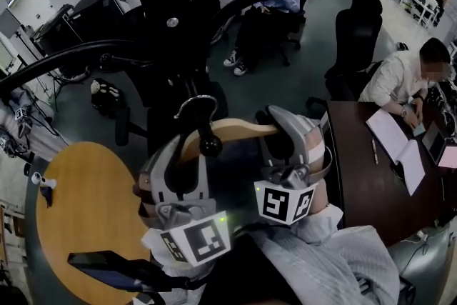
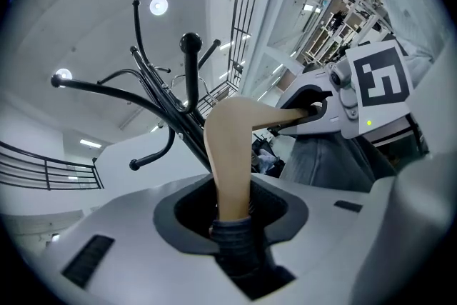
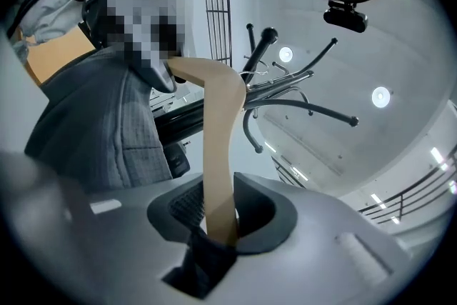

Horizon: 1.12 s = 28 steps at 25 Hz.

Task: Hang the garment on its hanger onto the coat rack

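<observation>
A wooden hanger [image 1: 230, 130] with a metal hook [image 1: 196, 106] carries a grey garment [image 1: 335, 261] that drapes down toward me. My left gripper [image 1: 180, 157] is shut on the hanger's left arm [image 2: 232, 153], and my right gripper [image 1: 291, 143] is shut on its right arm [image 3: 218, 153]. The black coat rack [image 1: 161, 18] stands straight ahead. The hook is beside one of the rack's ball-tipped pegs [image 1: 211, 146]; I cannot tell whether they touch. In the left gripper view the rack's curved arms [image 2: 171, 111] rise behind the hanger, and the right gripper [image 2: 335, 107] shows at the hanger's far end.
A round wooden table [image 1: 86, 203] lies at the lower left with a dark flat object [image 1: 107, 268] on it. A dark desk [image 1: 364, 175] with papers is at the right, a person [image 1: 400, 78] seated at it. Another person [image 1: 268, 11] and office chairs [image 1: 357, 32] are behind the rack.
</observation>
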{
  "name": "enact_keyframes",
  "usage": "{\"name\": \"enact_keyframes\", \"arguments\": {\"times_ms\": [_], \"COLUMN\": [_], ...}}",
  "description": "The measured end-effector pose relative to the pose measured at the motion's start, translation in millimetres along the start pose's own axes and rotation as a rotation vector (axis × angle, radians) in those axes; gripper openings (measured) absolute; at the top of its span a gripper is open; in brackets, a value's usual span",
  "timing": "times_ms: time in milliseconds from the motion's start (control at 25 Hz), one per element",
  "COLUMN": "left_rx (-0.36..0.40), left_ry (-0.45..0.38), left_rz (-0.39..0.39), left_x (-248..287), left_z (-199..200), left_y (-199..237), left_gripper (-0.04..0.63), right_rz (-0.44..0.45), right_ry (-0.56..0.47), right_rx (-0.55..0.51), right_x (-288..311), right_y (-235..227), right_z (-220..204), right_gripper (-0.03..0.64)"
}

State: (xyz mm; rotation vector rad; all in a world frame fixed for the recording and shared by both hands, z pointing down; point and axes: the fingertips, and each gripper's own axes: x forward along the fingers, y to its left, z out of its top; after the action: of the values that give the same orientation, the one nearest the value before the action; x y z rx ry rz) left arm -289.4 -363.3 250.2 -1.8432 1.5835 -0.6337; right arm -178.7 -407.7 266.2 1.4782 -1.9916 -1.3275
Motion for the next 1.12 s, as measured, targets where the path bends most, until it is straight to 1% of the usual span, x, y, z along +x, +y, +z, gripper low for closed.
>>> {"name": "enact_keyframes", "arguments": {"times_ms": [280, 480, 640, 840, 1000, 1120], "left_rx": [-0.009, 0.000, -0.001, 0.034, 0.059, 0.082], "left_ry": [0.060, 0.103, 0.090, 0.070, 0.063, 0.046], "left_rz": [-0.006, -0.026, -0.015, 0.017, 0.045, 0.065], "left_x": [13.4, 18.4, 20.3, 11.7, 4.3, 2.4], "left_z": [-17.0, -36.5, -41.8, -28.7, -25.3, -29.3], "left_y": [4.1, -5.8, -8.7, -8.3, -6.8, -5.2], "left_gripper": [0.117, 0.117, 0.117, 0.117, 0.117, 0.117], "right_rz": [0.059, 0.107, 0.104, 0.090, 0.101, 0.133], "right_ry": [-0.014, -0.017, -0.029, -0.049, -0.054, -0.063], "right_rx": [0.023, 0.036, 0.044, 0.052, 0.050, 0.070], "right_x": [21.6, 26.9, 29.3, 21.7, 14.2, 13.7], "right_y": [15.7, 37.4, 45.1, 35.8, 34.9, 42.6], "right_z": [-3.4, -12.9, -17.2, -14.4, -10.8, -9.2], "right_gripper": [0.089, 0.089, 0.087, 0.081, 0.078, 0.080]}}
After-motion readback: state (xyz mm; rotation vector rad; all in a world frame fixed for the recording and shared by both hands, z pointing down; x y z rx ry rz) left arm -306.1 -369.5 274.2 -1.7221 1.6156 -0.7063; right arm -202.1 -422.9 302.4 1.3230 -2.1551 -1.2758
